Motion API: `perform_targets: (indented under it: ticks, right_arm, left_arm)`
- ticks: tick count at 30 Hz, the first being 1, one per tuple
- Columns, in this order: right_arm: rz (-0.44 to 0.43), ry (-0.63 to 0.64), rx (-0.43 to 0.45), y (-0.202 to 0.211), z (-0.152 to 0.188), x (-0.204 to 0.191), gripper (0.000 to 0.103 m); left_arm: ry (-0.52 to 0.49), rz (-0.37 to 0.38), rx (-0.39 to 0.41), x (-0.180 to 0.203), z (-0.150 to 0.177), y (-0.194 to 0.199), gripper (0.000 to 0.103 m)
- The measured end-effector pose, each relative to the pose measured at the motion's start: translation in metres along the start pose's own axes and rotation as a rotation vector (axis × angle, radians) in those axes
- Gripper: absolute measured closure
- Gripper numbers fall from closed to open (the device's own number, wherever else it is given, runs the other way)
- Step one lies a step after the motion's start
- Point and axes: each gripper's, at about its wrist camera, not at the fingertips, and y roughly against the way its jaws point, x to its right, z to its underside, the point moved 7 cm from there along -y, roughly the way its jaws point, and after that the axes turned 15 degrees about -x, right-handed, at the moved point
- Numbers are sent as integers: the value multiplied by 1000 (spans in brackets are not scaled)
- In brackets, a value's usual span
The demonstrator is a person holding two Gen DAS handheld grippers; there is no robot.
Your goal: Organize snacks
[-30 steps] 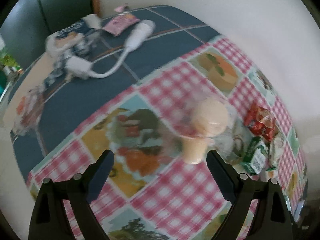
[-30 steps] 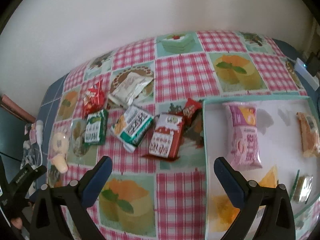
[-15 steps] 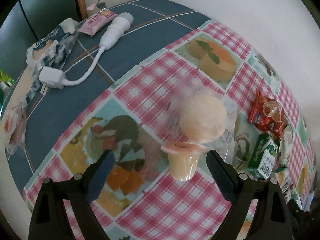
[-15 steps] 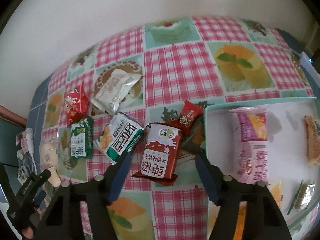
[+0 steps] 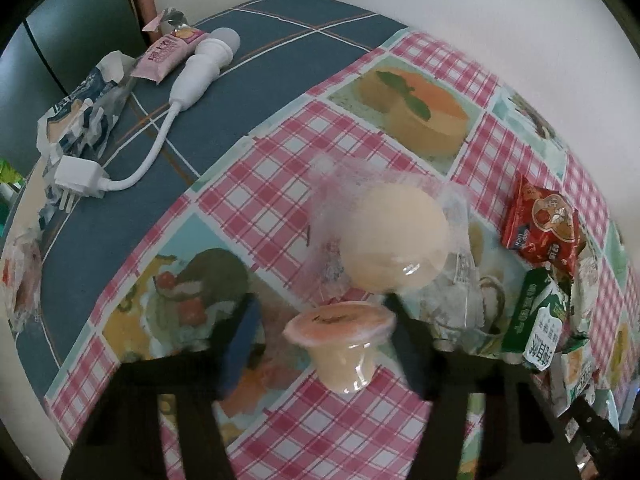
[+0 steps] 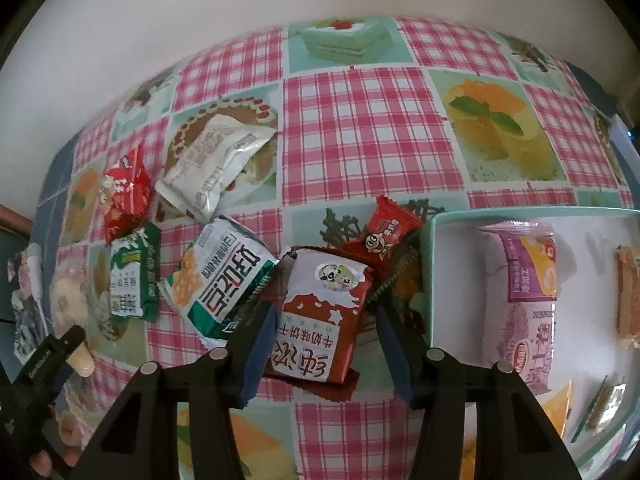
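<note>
Pink-checked tablecloth (image 6: 360,128) covers the table beneath a white wall. At its right edge sits a teal-rimmed tray (image 6: 434,272) holding a pink packet (image 6: 524,300). Beside it, the right gripper (image 6: 326,340) straddles a red-and-white biscuit packet (image 6: 320,316), its 2 fingers spread, not clamped. The left gripper (image 5: 320,344) brackets a jelly cup (image 5: 346,344), jaws apart, beside a wrapped bun (image 5: 394,240).
</note>
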Motion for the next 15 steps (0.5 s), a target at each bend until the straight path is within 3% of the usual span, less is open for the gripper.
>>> perform_targets:
  ticks: [4,9,15]
  right_arm:
    - [16,7,-5,-9,-4,-5,54]
    - [27,21,7,-11,-6,-12,58]
    - [3,16,2,-5,3,-3,60]
  left_arm:
    - [-9,-27,7,4,-3,-7,53]
    - [-9,-38,13,7,-11,-9,83]
    - [-29,-32,11,6,-12,2,91]
